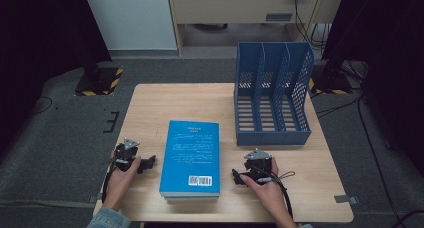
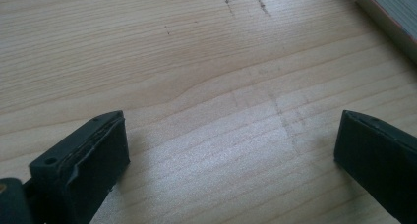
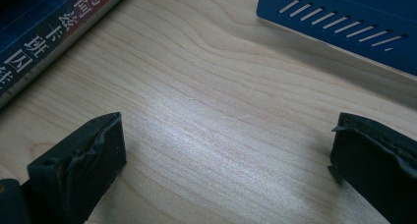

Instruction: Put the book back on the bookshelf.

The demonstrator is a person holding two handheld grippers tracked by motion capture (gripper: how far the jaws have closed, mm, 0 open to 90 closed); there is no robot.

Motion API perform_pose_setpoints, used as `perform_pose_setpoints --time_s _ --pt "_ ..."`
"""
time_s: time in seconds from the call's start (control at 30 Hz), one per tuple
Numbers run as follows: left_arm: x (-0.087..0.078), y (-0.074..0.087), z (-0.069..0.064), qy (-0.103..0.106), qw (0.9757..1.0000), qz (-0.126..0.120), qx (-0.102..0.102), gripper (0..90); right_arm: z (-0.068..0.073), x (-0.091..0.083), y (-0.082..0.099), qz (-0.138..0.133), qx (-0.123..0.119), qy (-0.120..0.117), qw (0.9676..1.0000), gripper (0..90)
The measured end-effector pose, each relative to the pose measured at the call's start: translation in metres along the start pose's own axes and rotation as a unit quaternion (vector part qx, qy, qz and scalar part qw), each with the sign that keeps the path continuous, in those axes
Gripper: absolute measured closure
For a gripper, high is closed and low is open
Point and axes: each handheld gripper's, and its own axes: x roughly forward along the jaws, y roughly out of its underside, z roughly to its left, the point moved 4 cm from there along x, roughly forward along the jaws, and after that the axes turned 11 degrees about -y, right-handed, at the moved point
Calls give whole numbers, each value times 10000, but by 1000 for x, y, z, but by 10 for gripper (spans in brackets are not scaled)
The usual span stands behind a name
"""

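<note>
Blue book flat between left gripper and right gripper, both wide open, empty.

Pale wooden table, grey carpet floor, yellow-black striped stand base, beige cabinet

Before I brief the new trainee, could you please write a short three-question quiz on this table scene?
1. True or false: the blue book lies flat between the left gripper and the right gripper.
2. The file rack has how many slots: A two, B three, C five?
3. What is between each gripper's jaws?

Key: 1 true. 2 B. 3 nothing; both stand open over the bare table.
</note>
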Motion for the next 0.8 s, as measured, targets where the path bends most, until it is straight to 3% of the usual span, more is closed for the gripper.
perform_pose_setpoints --time_s 0.1,0.13,0.17,0.2,0.33,0.47,0.6,0.73,0.8 --pt "-1 0 0 28 9999 11 -98 0 0 1 -1 0 5 22 10000 4" --pt "-2 0 -1 137 9998 15 -114 0 1 1 -1 -8 33 47 10000 4" --pt "-2 0 -1 137 9998 15 -114 0 1 2 -2 9 24 37 10000 4" --pt "-6 -2 -2 274 9996 -67 -67 26 2 3 -2 -2 15 41 10000 3" --pt "-14 -5 -7 317 9994 -124 -6 17 2 3 -3 8 18 15 10000 5" --pt "-21 -12 -12 511 9980 -383 29 20 2 2 -3 -50 -18 -16 10000 40" --pt "-29 -21 -14 665 9955 -671 -63 23 2 1 -2 -50 -37 -54 10000 43" --pt "-41 -22 -16 780 9945 -692 139 28 2 1 -2 -33 -53 -40 10000 43" --pt "-46 -21 -15 867 9943 -606 126 43 2 0 -1 -31 -65 -34 10000 45"
